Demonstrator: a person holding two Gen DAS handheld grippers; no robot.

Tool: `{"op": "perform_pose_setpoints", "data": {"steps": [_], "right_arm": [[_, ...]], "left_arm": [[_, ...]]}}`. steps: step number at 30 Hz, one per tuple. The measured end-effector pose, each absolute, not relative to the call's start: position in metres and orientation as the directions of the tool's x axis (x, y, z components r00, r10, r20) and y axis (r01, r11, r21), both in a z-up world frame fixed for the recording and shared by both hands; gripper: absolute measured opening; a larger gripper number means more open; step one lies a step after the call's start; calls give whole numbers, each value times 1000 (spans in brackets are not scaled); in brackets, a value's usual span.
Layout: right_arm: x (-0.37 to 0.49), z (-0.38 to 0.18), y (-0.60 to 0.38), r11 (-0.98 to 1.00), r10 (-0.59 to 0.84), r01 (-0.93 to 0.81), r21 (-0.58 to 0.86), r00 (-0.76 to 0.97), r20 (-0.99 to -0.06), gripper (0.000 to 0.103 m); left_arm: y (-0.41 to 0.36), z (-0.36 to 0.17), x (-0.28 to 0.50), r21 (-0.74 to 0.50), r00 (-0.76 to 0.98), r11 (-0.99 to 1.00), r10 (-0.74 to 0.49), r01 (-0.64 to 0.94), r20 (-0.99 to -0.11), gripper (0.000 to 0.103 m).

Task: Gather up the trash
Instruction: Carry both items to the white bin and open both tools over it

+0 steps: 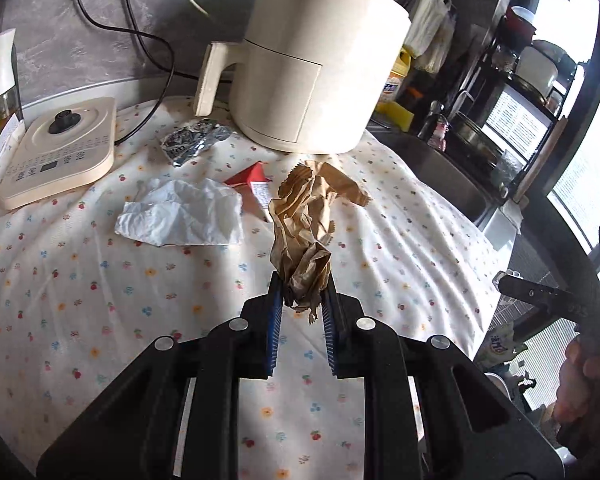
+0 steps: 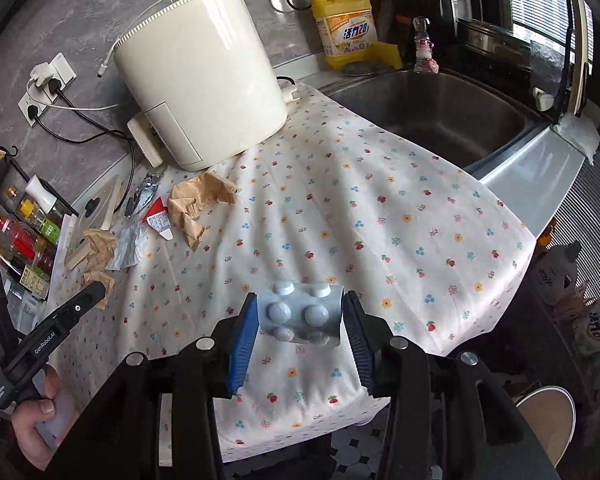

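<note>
My left gripper (image 1: 303,290) is shut on a crumpled brown paper bag (image 1: 300,248) and holds it above the flowered cloth (image 1: 100,300); it also shows in the right wrist view (image 2: 98,254). My right gripper (image 2: 300,312) is shut on a pill blister pack (image 2: 302,314) over the cloth's near edge. On the cloth lie a white tissue (image 1: 184,216), a red and white carton (image 1: 252,184), a crumpled foil wrapper (image 1: 194,142) and another brown paper bag (image 1: 340,184).
A cream air fryer (image 1: 312,68) stands at the back. A cream kettle base (image 1: 60,152) lies at the left beside bottles (image 2: 24,236). A steel sink (image 2: 432,116) lies right of the cloth, with a yellow detergent bottle (image 2: 348,24) behind it. A paper cup (image 2: 548,420) stands below the counter.
</note>
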State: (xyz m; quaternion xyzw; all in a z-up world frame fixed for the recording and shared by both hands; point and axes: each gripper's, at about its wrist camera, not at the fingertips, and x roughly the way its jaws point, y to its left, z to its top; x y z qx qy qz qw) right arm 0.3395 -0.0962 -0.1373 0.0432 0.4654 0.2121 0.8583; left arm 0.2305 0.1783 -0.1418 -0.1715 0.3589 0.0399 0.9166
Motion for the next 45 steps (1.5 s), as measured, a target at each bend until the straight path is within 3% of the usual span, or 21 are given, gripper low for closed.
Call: {"op": "perform_pose_setpoints", "data": {"steps": [26, 30, 45], "right_arm": [[239, -156, -408, 942, 138, 171, 289, 588, -797, 45], [225, -159, -433, 937, 109, 205, 281, 594, -797, 62], [196, -175, -507, 909, 74, 292, 298, 590, -804, 68]], "left_arm": [[-108, -132, 266, -244, 615, 921, -385, 303, -689, 19], [-136, -136, 260, -249, 592, 911, -404, 330, -697, 20], [-232, -163, 245, -257, 470, 858, -468, 445, -748, 21]]}}
